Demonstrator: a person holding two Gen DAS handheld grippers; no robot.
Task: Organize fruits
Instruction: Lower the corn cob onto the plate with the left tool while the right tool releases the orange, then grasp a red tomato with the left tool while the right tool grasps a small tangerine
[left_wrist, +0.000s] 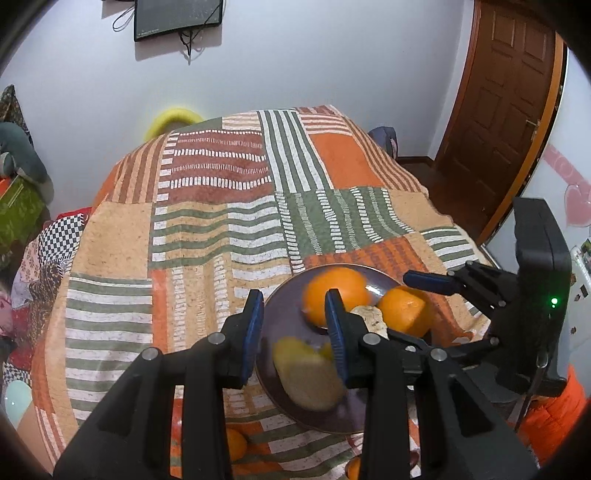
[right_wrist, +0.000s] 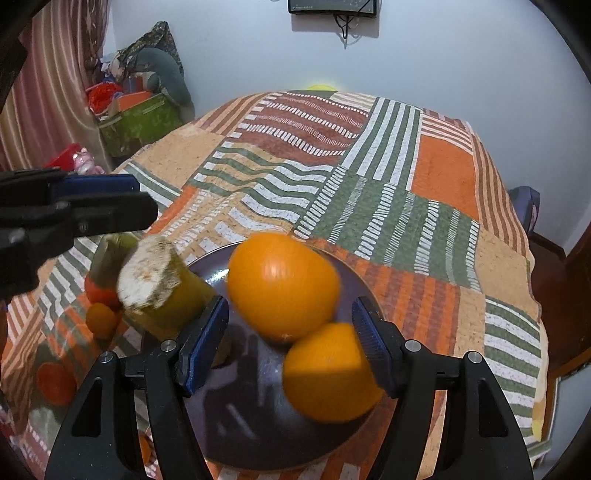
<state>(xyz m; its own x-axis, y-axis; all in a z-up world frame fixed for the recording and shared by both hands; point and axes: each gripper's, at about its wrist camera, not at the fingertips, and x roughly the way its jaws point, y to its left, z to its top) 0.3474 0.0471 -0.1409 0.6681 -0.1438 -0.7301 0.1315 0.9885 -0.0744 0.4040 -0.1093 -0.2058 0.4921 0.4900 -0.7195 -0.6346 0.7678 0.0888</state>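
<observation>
A dark purple plate (left_wrist: 284, 325) (right_wrist: 266, 424) lies on the patchwork cloth. On it are two oranges (left_wrist: 334, 295) (left_wrist: 404, 310); in the right wrist view they appear large (right_wrist: 282, 284) (right_wrist: 328, 373). A yellow-green cut piece of fruit with a pale end (left_wrist: 306, 373) (right_wrist: 155, 280) is blurred over the plate's left side. My left gripper (left_wrist: 295, 336) is open above the plate's near-left rim, the piece just below its fingers. My right gripper (right_wrist: 290, 347) is open above the plate, the near orange between its pads.
Small oranges and a red fruit lie on the cloth left of the plate (right_wrist: 101, 319) (right_wrist: 55, 382) (left_wrist: 234, 445). The table edge drops off at right toward a wooden door (left_wrist: 502, 103). Boxes and clutter (right_wrist: 136, 114) stand at the far left.
</observation>
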